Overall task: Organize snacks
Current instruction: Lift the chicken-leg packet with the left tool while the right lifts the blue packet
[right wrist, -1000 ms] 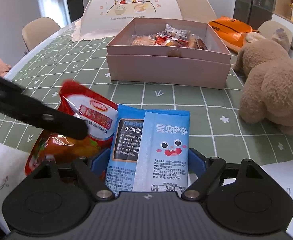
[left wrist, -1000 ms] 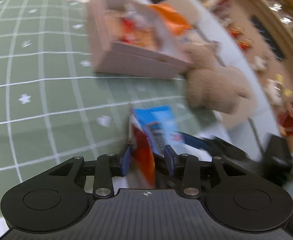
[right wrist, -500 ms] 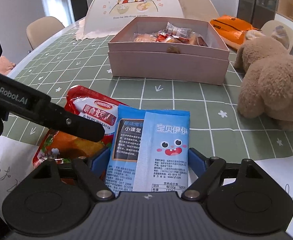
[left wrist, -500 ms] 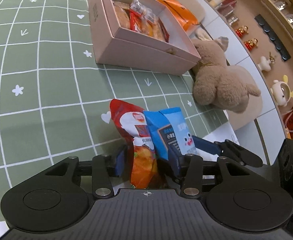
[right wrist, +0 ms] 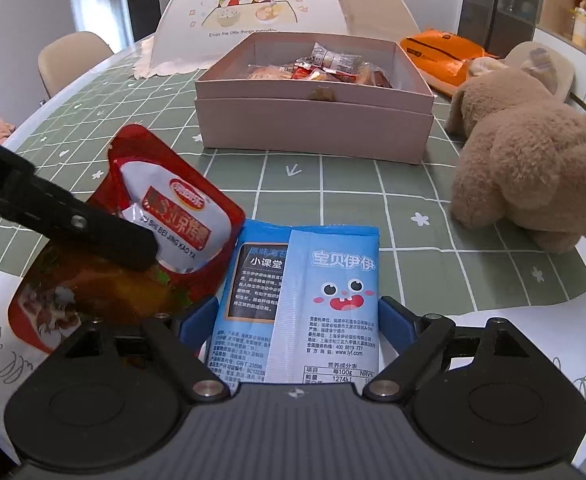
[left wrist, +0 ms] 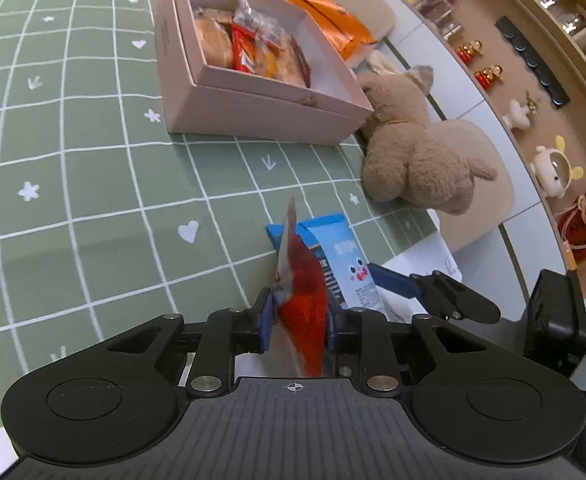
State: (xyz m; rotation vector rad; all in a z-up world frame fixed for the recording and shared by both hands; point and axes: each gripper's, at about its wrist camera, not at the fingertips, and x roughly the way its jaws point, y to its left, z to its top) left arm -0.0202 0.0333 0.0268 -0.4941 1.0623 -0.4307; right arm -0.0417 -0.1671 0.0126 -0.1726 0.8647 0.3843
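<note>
Two packets are in play right now, one per claw, and neither has made it to the box yet. The left gripper (left wrist: 297, 322) is clamped on the red pouch (left wrist: 303, 304), holding it edge-on, so from the left wrist view you mostly see a thin red sliver sticking up between the blue pads. From the right wrist view the same pouch shows its printed face, with the left claw's black finger lying across it. The right gripper (right wrist: 297, 322) has its pads on either side of the blue packet (right wrist: 301, 300), the one with the little cartoon face. The pads sit fairly wide apart because the packet is wide, but they look closed onto its edges, so I'd call that held too.

The two packets sit just beside each other, near the front edge of the green checked tablecloth (left wrist: 73, 168).

Further back, the pink box (right wrist: 313, 124) already has a pile of wrapped snacks (right wrist: 325, 66) in its far part, so some sorting looks done. The near part of the box looks bare from here, so there seems to be room. An orange bag (right wrist: 441, 56) is lying behind the box on the right, outside it, and I can't tell if it's meant to go in. A plush bear (right wrist: 533, 160) is parked right of the box, near the route the right hand would take, and a domed food cover (right wrist: 253, 12) sits behind.

My read: partway through, two packets to drop in, maybe the orange bag after.
</note>
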